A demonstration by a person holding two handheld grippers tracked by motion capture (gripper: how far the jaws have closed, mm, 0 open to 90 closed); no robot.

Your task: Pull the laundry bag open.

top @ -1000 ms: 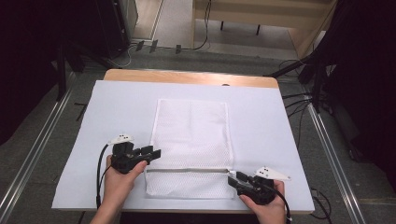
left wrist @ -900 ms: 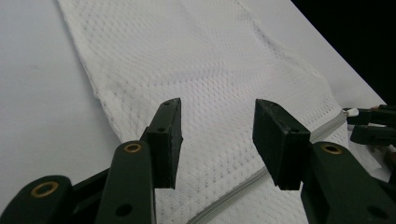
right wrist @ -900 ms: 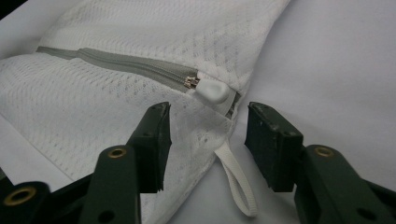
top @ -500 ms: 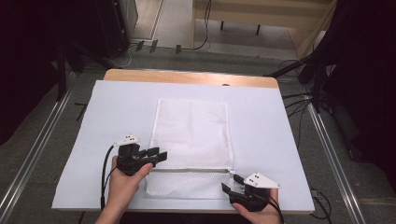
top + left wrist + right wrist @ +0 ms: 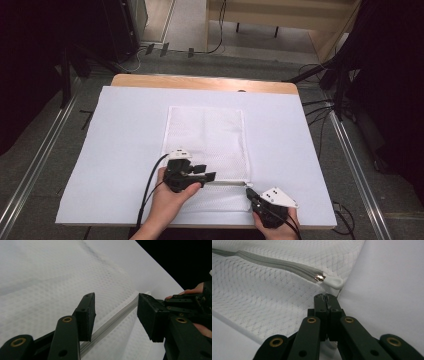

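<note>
A white mesh bag lies flat on a white sheet. Its grey zipper runs across near the front edge. My left gripper hovers open over the zipper, one jaw on each side and nothing between its pads. My right gripper sits at the bag's right edge. Its jaws have just been closing and now meet on the mesh hem, just below the zipper's white pull tab and metal slider.
The sheet covers a wooden table, with wide bare margins left and right of the bag. Cables trail from the grippers. Metal rails and dark equipment flank the table on the floor.
My left gripper has slid right from the bag's left edge to over the zipper near its middle. The right gripper's jaws have come together at the bag's right edge.
</note>
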